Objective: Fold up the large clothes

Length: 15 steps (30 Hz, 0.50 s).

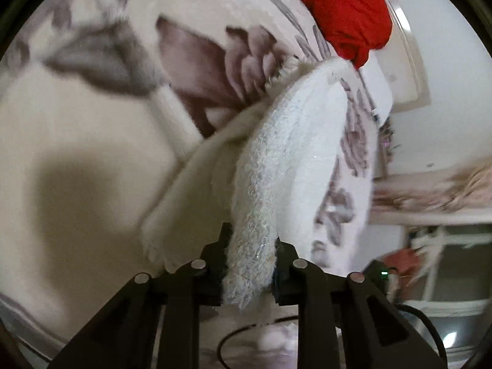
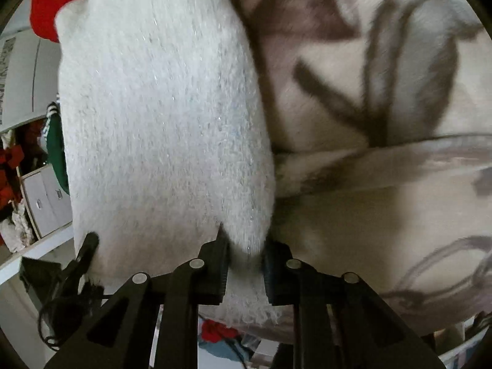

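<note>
While both tongs pinch it, the white fuzzy sweater [image 1: 286, 160] hangs in the air above a bed. In the left wrist view, the left tongs [image 1: 250, 264] sit at the bottom middle of the frame, and their two black fingers are pressed onto a thick edge of the sweater. The sweater rises from the tongs toward the upper right of the frame, and tiny shiny threads sparkle in its wool. A fringed edge shows at the lower left of the cloth.

Behind it lies a cream blanket [image 1: 92, 141] with big gray and purple flowers, filling the left and top of the frame. A red cloth [image 1: 344, 9] sits at the top right, touching the blanket. A white wall and a blurry shelf show at the right edge.

In the right wrist view, the right tongs [image 2: 246, 264] are at the bottom middle, squeezed onto another part of the sweater [image 2: 160, 117]. The sweater fills the left and middle of the frame. The flowery blanket [image 2: 384, 92] fills the right side. The red cloth [image 2: 52, 3] peeks in at the upper left. White boxes [image 2: 46, 203] and messy things sit at the left edge. The other tongs poke in at the lower left, touching the sweater's bottom edge.
</note>
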Each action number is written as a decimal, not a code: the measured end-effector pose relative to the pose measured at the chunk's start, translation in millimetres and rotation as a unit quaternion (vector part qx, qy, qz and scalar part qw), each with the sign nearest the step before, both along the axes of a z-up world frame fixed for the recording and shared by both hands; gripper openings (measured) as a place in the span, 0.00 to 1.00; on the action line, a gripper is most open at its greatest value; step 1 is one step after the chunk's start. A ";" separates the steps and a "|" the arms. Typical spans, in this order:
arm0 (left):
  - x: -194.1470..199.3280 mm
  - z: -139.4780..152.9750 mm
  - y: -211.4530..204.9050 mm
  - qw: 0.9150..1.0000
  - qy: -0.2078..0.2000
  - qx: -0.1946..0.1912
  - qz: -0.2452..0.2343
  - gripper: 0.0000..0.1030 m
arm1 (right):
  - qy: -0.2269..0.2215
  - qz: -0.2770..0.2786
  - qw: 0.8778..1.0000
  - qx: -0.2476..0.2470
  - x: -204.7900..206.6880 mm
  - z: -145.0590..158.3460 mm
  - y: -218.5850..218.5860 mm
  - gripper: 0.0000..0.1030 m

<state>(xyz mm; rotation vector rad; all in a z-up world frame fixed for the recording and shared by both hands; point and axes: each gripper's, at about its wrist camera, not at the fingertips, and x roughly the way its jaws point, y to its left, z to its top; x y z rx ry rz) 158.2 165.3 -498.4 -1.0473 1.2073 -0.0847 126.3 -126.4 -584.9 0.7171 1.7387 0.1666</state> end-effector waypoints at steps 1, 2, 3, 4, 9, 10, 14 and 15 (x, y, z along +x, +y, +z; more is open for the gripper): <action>2.5 -10.4 -4.6 1.000 0.006 -0.008 0.002 0.17 | -0.004 0.000 1.000 -0.003 -1.7 2.7 -3.6 0.19; 5.3 -21.8 -11.1 1.000 0.019 0.001 -0.003 0.17 | -0.005 0.000 1.000 -0.007 -1.5 3.8 -7.8 0.19; 3.9 -39.2 -15.0 0.999 0.040 0.025 -0.013 0.18 | -0.005 0.005 1.000 -0.014 0.2 2.4 -13.8 0.19; 1.3 -60.4 -18.5 0.997 0.063 0.042 -0.024 0.18 | -0.003 0.009 1.000 -0.022 1.8 -0.1 -16.1 0.19; -13.0 -76.5 -4.3 0.996 0.080 -0.032 0.001 0.30 | 0.039 0.031 0.998 -0.033 4.3 -39.1 -24.3 0.25; -15.9 -71.4 0.2 0.996 0.079 -0.043 0.003 0.30 | 0.045 0.033 0.998 -0.027 4.6 -42.3 -25.3 0.31; -25.9 -51.4 13.7 0.997 0.069 -0.046 -0.001 0.53 | 0.043 0.028 0.999 0.005 10.2 -30.5 -42.9 0.47; -27.2 -45.9 17.8 0.997 0.064 -0.033 -0.003 0.60 | 0.038 0.030 0.999 0.005 10.5 -26.1 -46.8 0.63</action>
